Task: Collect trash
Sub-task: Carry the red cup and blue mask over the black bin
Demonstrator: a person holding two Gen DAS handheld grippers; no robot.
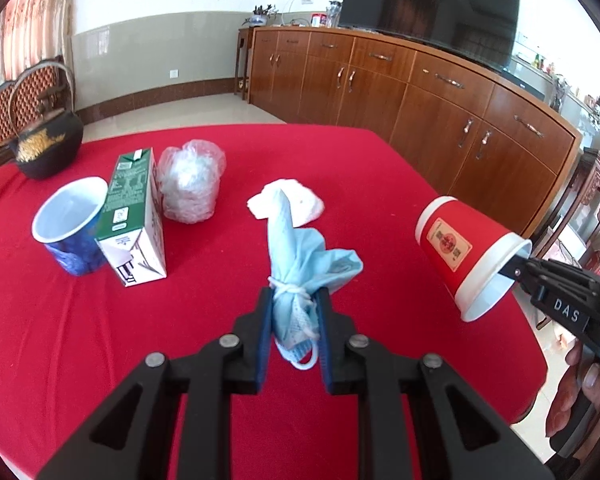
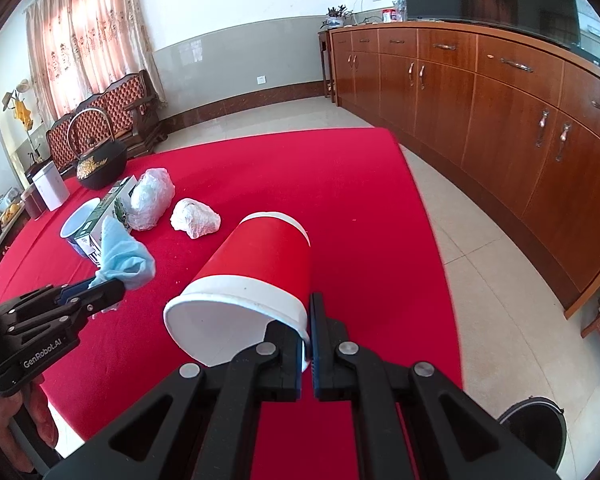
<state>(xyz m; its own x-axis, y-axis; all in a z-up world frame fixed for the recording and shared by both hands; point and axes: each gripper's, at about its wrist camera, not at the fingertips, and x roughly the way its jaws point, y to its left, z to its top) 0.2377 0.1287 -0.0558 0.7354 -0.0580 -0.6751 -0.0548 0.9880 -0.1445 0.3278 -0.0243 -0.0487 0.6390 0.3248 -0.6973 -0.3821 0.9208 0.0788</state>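
Jaws: left gripper [image 1: 294, 312] clamps mask [image 1: 300, 252], lower centre; right gripper [image 2: 306, 344] pinches red cup [image 2: 252, 276] rim, lifted | left on surface [image 1: 380, 168]: blue cup [image 1: 70, 226], carton [image 1: 134, 210], bag [image 1: 190, 182], tissue [image 1: 300, 200] | bin [image 2: 534, 424] lower right, nothing seen binned.

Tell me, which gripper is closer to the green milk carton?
Left. The left gripper, holding a blue face mask, is just beside the green milk carton. The right gripper, holding a red paper cup, is farther away.

Both wrist views look down, close, across the red table [image 1: 80, 340]; each shows the other's hand-held gripper.
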